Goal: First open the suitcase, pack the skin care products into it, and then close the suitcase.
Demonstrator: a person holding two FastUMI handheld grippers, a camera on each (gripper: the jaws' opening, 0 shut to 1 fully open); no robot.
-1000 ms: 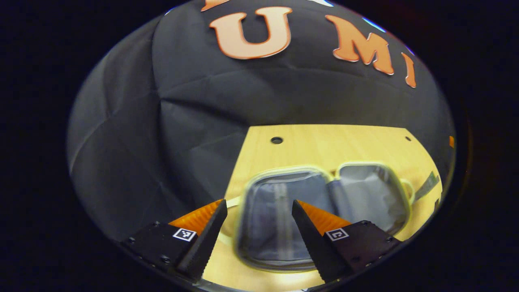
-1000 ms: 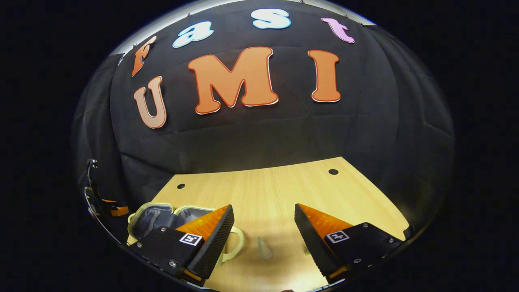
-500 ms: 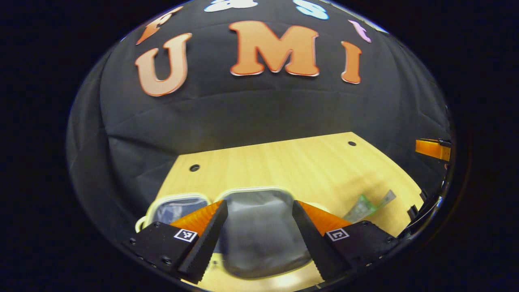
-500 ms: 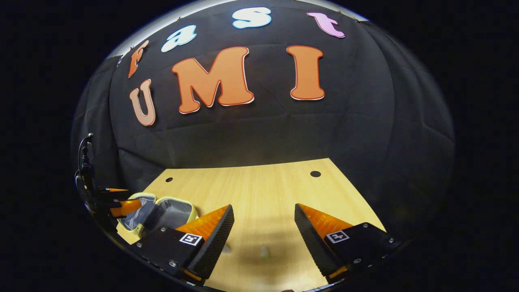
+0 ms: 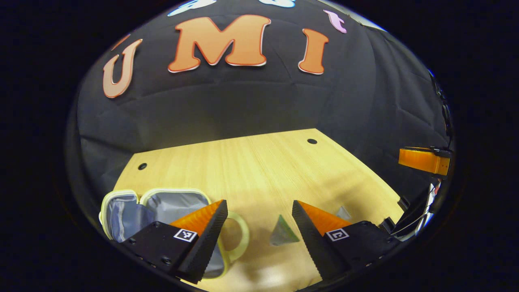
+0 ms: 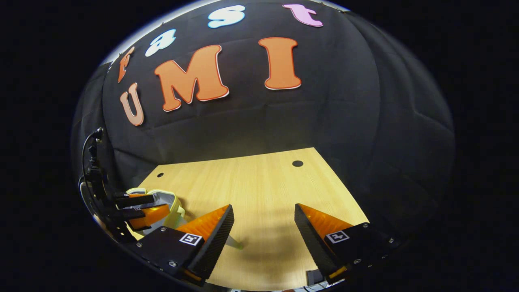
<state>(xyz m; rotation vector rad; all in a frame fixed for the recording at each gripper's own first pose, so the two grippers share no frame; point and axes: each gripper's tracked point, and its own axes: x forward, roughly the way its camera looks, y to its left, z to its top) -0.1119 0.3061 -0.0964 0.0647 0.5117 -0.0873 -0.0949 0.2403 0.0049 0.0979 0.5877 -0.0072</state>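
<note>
Jaws apart on both grippers, nothing held; left gripper view has open suitcase (image 5: 162,207) w/ sachet (image 5: 282,235) beside.

The open suitcase (image 5: 170,207) lies at the worktop's (image 5: 259,166) left; a sachet (image 5: 282,235) lies just right of its handle (image 5: 239,239).
</note>
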